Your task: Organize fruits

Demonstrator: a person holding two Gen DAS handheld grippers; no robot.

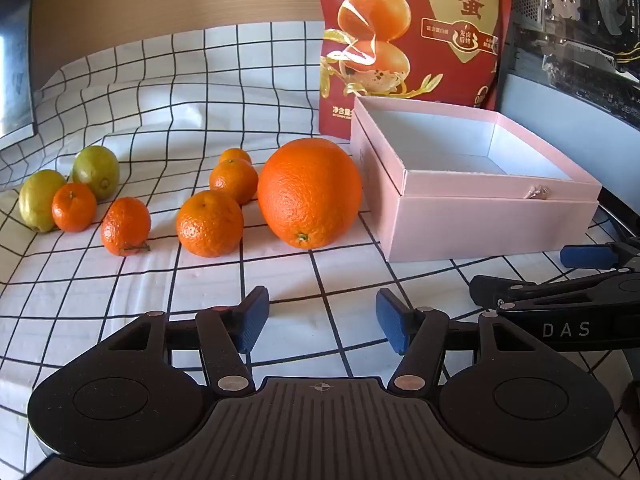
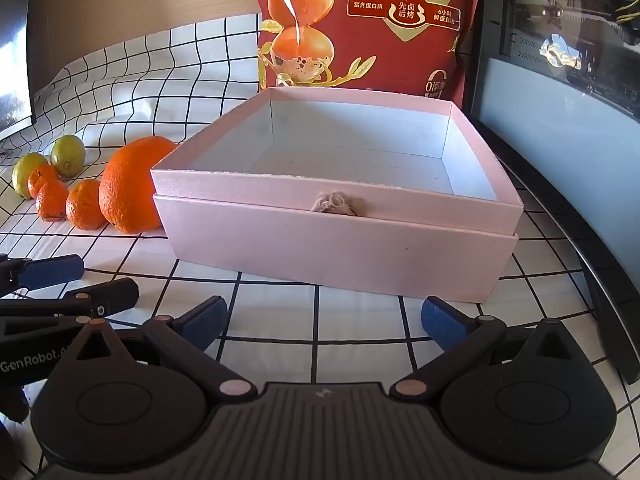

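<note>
A big orange (image 1: 309,193) lies on the checked cloth just left of an open pink box (image 1: 500,216), which holds nothing. Left of the orange sit several small mandarins (image 1: 209,223) and two yellow-green lemons (image 1: 96,171). My left gripper (image 1: 322,318) hovers open over the cloth in front of the orange, nothing between its blue pads. In the right wrist view the pink box (image 2: 340,236) fills the middle, with the orange (image 2: 130,186) and the small fruit at its left. My right gripper (image 2: 324,322) stands wide open just before the box's front wall.
A tall red snack bag (image 1: 412,36) stands behind the box. A dark computer case (image 2: 560,80) rises along the right side. A dark screen edge (image 1: 14,48) is at far left. The right gripper's fingers (image 1: 588,256) reach in beside my left one.
</note>
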